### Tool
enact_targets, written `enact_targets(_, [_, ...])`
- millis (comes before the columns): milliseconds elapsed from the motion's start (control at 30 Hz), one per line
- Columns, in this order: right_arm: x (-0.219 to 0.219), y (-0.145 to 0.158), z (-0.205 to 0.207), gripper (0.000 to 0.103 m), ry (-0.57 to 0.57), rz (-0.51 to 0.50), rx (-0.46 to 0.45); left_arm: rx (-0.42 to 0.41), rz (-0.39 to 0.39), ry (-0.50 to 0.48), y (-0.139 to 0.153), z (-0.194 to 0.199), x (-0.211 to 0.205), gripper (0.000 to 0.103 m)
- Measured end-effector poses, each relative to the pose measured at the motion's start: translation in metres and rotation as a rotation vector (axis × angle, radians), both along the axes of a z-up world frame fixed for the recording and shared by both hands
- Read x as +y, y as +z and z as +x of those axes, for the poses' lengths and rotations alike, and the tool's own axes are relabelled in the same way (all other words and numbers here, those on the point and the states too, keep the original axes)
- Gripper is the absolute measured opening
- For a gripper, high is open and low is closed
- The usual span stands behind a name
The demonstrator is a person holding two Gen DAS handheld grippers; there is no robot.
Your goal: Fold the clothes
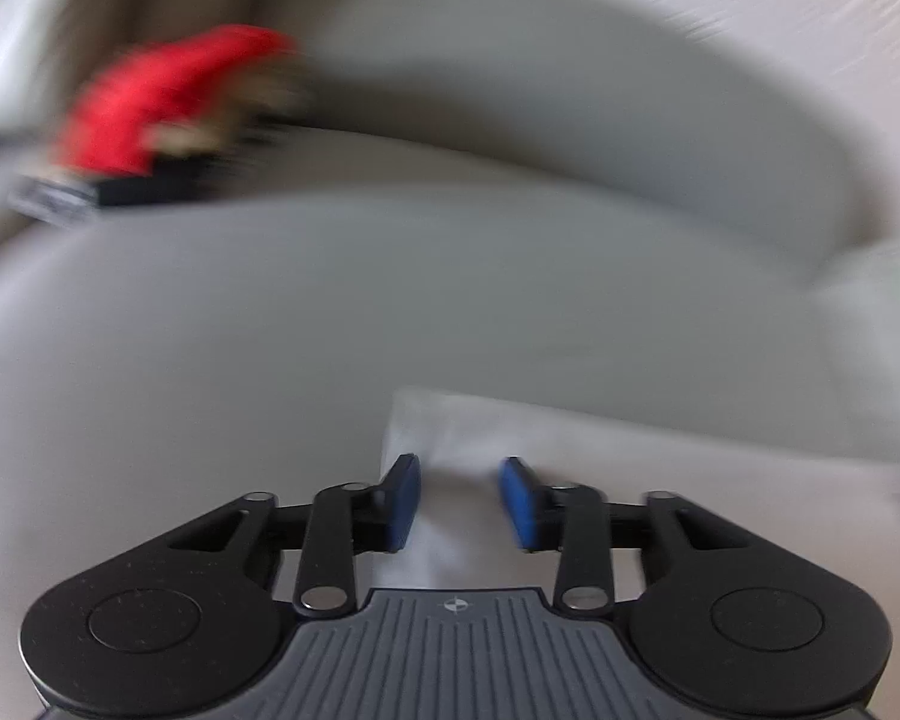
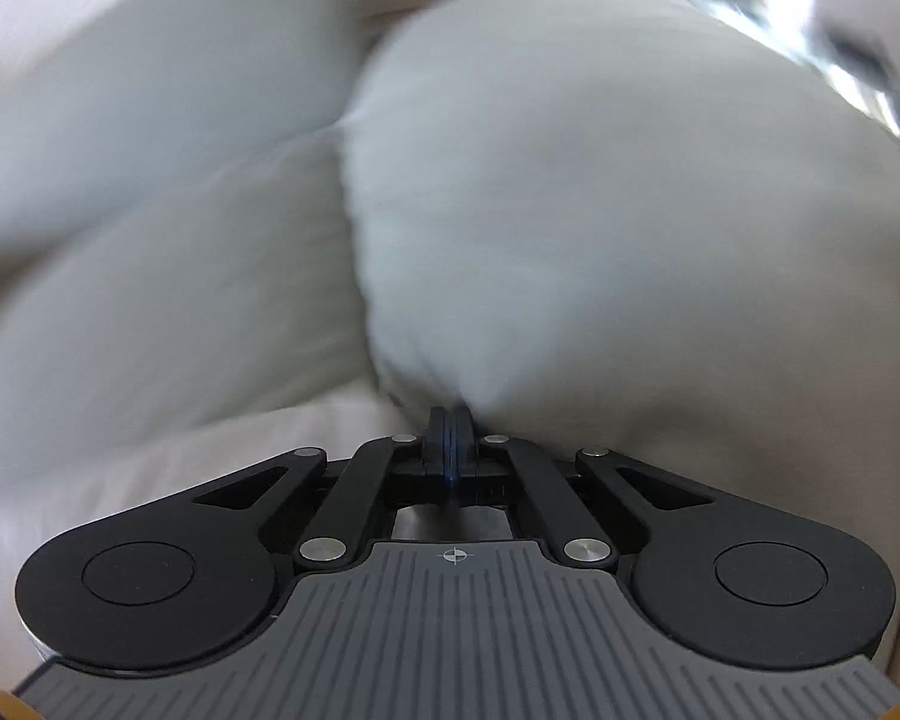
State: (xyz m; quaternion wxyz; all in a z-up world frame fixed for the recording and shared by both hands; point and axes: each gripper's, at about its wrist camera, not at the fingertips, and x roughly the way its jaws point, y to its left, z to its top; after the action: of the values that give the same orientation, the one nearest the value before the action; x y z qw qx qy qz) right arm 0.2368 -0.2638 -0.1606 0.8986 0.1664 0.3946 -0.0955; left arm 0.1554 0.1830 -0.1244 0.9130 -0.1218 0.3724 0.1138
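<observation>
1. left wrist view: the left gripper (image 1: 459,501) points down at a pale cloth (image 1: 630,462) lying on a grey sofa cushion (image 1: 270,312); its blue pads (image 1: 405,501) stand a little apart, with a raised fold of the cloth between them; whether they press on it i cannot tell.
2. far left, blurred, something red (image 1: 156,108) lies over a dark flat thing (image 1: 150,189).
3. right wrist view: the right gripper (image 2: 450,420) is closed tight, pads together, pinching a bunched edge of a pale garment (image 2: 600,210) that billows up in front of it.
4. no brand, label or writing can be read; only a small crosshair mark (image 2: 452,555) shows on the gripper's ribbed grey body.
</observation>
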Motion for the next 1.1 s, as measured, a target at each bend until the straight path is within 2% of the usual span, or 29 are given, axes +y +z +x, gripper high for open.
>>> enact_targets(33, [-0.001,0.007,-0.005,0.0,-0.016,0.022,0.002,0.019,0.058,0.055,-0.002,0.002,0.002,0.031])
enact_targets(67, [0.002,0.017,-0.012,0.001,-0.016,0.006,-0.004,0.037,0.116,0.11,-0.003,0.003,0.004,0.025])
enact_targets(100, [0.005,0.03,-0.023,0.006,-0.015,-0.012,-0.022,0.033,0.078,0.122,0.001,-0.002,0.008,0.025])
enact_targets(133, [0.006,0.044,-0.038,0.018,-0.017,-0.012,-0.045,0.039,0.045,0.111,0.007,-0.009,0.008,0.025])
enact_targets(167, [0.006,0.058,-0.054,0.02,-0.015,-0.007,-0.069,0.046,0.012,0.099,0.014,-0.016,0.007,0.026])
enact_targets(267, [0.003,0.099,-0.11,0.026,0.028,0.066,-0.152,0.063,-0.022,0.014,0.044,-0.052,-0.013,0.035])
enact_targets(300, [0.006,0.106,-0.128,0.031,0.05,0.054,-0.178,0.058,-0.038,-0.03,0.054,-0.069,-0.023,0.038])
enact_targets(333, [0.008,0.113,-0.145,0.043,0.072,0.043,-0.203,0.053,-0.054,-0.074,0.064,-0.087,-0.033,0.04])
enact_targets(367, [0.01,0.12,-0.163,0.048,0.094,0.032,-0.229,0.048,-0.07,-0.119,0.075,-0.104,-0.042,0.042])
enact_targets(433, [0.02,0.12,-0.187,0.048,0.14,-0.022,-0.249,0.024,-0.102,-0.204,0.086,-0.134,-0.058,0.046])
enact_targets(500, [0.037,0.1,-0.184,0.046,0.221,-0.036,-0.2,0.028,-0.098,-0.243,0.084,-0.149,-0.075,0.049])
enact_targets(533, [0.047,0.09,-0.181,0.03,0.267,-0.031,-0.167,0.039,-0.081,-0.255,0.078,-0.147,-0.083,0.049])
enact_targets(567, [0.056,0.08,-0.177,0.019,0.31,-0.024,-0.139,0.052,-0.057,-0.259,0.068,-0.141,-0.093,0.049])
enact_targets(600, [0.066,0.071,-0.171,0.015,0.345,-0.016,-0.127,0.063,-0.024,-0.24,0.058,-0.132,-0.098,0.047])
enact_targets(667, [0.087,0.061,-0.168,0.014,0.417,-0.032,-0.136,0.05,0.077,-0.186,0.041,-0.115,-0.112,0.043])
enact_targets(733, [0.104,0.055,-0.168,0.015,0.483,-0.088,-0.151,0.016,0.195,-0.136,0.028,-0.102,-0.122,0.039])
enact_targets(767, [0.107,0.048,-0.167,0.015,0.501,-0.128,-0.13,0.009,0.238,-0.118,0.023,-0.097,-0.126,0.039])
enact_targets(800, [0.109,0.042,-0.167,0.015,0.511,-0.162,-0.112,0.043,0.251,-0.115,0.015,-0.093,-0.127,0.039])
enact_targets(833, [0.105,0.04,-0.169,0.015,0.496,-0.172,-0.106,0.078,0.263,-0.113,0.007,-0.088,-0.127,0.039])
enact_targets(867, [0.1,0.039,-0.171,0.019,0.472,-0.183,-0.092,0.084,0.278,-0.114,0.004,-0.091,-0.126,0.04])
enact_targets(900, [0.091,0.039,-0.173,0.02,0.411,-0.189,-0.056,0.087,0.293,-0.115,0.002,-0.094,-0.125,0.04])
enact_targets(933, [0.077,0.037,-0.175,0.026,0.336,-0.189,-0.02,0.091,0.307,-0.116,0.0,-0.098,-0.125,0.04])
enact_targets(967, [0.062,0.035,-0.176,0.039,0.268,-0.182,0.014,0.103,0.298,-0.108,0.001,-0.103,-0.121,0.04])
enact_targets(1000, [0.046,0.029,-0.176,0.044,0.221,-0.154,0.045,0.114,0.288,-0.099,0.003,-0.108,-0.118,0.04])
enact_targets(1100, [0.006,0.02,-0.178,0.042,0.093,-0.092,0.114,0.194,0.216,-0.059,0.001,-0.119,-0.103,0.043])
